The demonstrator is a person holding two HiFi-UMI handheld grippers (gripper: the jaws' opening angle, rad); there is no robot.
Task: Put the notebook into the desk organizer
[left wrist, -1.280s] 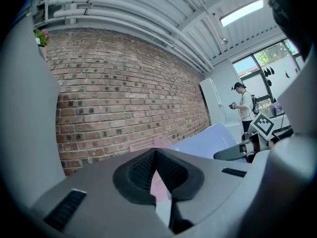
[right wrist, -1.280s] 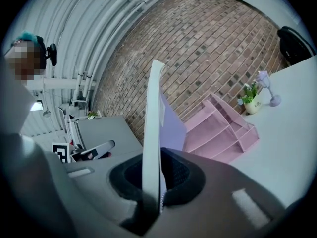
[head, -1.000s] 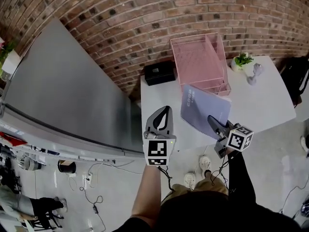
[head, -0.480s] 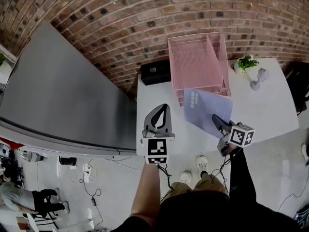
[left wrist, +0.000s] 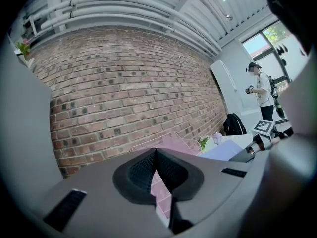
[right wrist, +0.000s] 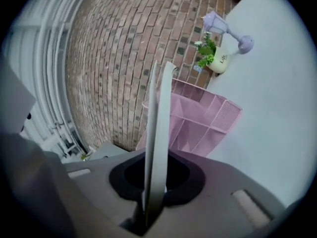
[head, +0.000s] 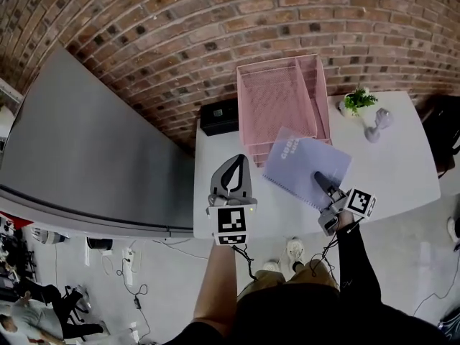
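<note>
1. Notebook (head: 305, 169): lilac cover, held in my right gripper (head: 321, 182). The jaws are nearly closed and clamp its near edge. In the right gripper view the notebook runs edge-on from between the two jaws straight out toward the pink desk organizer (head: 280, 99). It is outside the organizer. In the head view its far corner overlaps the organizer's front lower rim.

2. Left gripper (head: 235, 165): just left of the notebook, apart from it. In the left gripper view the jaw tips meet and nothing is between them.

3. Surroundings: the organizer stands at the back of the white table (head: 402, 157), against the brick wall (head: 180, 20). A black box (head: 219, 116) sits just beside the organizer's left side. A small potted plant (head: 357, 100) and a grey figurine (head: 377, 121) stand to its right, well apart from the notebook.

4. Change since one second ago:
- The notebook has turned. Its far edge lay roughly along the organizer's front; now one corner leads toward the organizer.
- My right gripper keeps the same clamp on the near edge.
- My left gripper stays closed and empty at the same side of the notebook.
- The table and organizer have shifted left in the head view.
</note>
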